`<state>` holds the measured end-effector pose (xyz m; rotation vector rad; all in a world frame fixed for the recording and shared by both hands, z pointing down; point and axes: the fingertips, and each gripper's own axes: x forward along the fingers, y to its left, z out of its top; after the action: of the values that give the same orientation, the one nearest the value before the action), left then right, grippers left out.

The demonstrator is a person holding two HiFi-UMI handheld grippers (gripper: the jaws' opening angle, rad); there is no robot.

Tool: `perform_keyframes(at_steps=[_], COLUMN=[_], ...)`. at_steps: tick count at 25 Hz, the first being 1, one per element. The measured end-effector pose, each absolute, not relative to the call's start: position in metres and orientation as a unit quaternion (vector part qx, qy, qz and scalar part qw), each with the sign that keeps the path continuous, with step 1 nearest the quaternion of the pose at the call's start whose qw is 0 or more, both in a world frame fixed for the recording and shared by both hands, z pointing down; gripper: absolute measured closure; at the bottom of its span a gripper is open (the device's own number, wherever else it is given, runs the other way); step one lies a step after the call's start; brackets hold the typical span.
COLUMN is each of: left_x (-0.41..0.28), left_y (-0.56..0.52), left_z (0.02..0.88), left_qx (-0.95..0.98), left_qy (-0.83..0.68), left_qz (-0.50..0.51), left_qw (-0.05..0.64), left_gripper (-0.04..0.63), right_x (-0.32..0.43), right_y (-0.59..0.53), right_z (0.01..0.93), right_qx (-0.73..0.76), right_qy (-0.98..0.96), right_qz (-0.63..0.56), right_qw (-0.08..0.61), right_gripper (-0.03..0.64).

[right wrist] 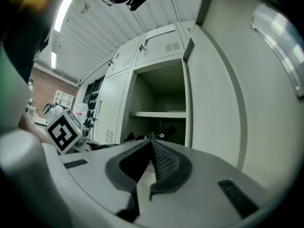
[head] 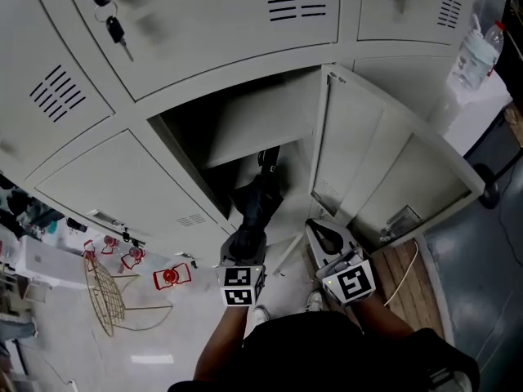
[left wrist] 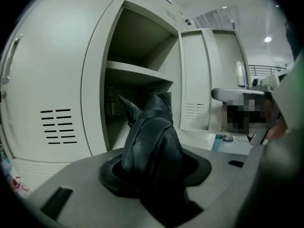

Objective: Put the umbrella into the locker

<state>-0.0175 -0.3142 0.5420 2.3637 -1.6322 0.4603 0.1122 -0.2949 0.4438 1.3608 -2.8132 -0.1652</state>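
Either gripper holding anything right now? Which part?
The left gripper is clamped on the folded black umbrella, gripping its bunched fabric at the near end; the far end pokes into the open locker. The right gripper is shut and empty.

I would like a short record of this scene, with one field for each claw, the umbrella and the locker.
left claw: shut on the black folded umbrella
right claw: shut, nothing in it
umbrella: front end points into the locker, below the shelf
locker: open, door swung to the right in the head view
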Motion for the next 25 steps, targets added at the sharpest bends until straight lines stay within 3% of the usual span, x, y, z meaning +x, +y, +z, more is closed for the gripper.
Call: perform_keyframes(at_steps=[25], left_x=[-0.010], left_y=[-0.480], left_z=[0.538], left_qx=[0.735], left_qy=[-0.624], left_qz=[0.252], left_qw=[0.087], left_gripper=[0.400], right_x=[0.114], right_y=[-0.301], right_z=[0.472], right_qx=[0.373], right_qy=[-0.927], right_qz=[-0.018], right_qw=[0.022], right_gripper=[0.618])
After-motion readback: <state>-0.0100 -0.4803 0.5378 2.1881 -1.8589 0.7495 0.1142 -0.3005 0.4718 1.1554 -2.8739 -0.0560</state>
